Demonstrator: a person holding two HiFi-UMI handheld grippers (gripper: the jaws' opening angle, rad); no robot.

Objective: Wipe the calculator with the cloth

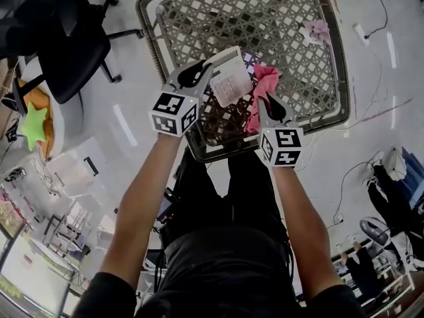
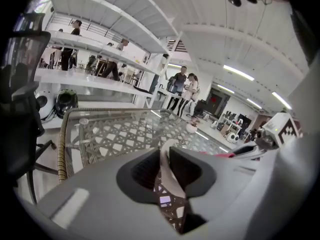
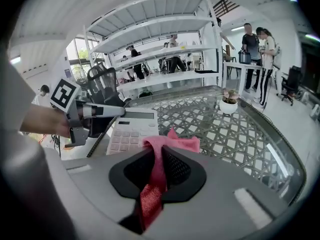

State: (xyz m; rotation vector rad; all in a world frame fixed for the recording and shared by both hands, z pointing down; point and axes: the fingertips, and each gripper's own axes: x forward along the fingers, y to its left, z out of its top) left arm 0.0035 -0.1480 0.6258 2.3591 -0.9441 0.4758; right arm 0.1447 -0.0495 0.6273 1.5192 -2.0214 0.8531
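Overhead, your left gripper (image 1: 203,73) has its jaws clamped on an edge of the calculator (image 1: 230,79), held over the near edge of the glass worktop (image 1: 291,18). Your right gripper (image 1: 267,102) has its jaws closed on the pink cloth (image 1: 266,83), just beside the calculator's right side.

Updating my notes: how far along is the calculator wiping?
Done: both things are picked up and held over the table. In hand: the left gripper is shut on the calculator, and the right gripper is shut on the pink cloth beside it. Left: the wiping; contact isn't clear.
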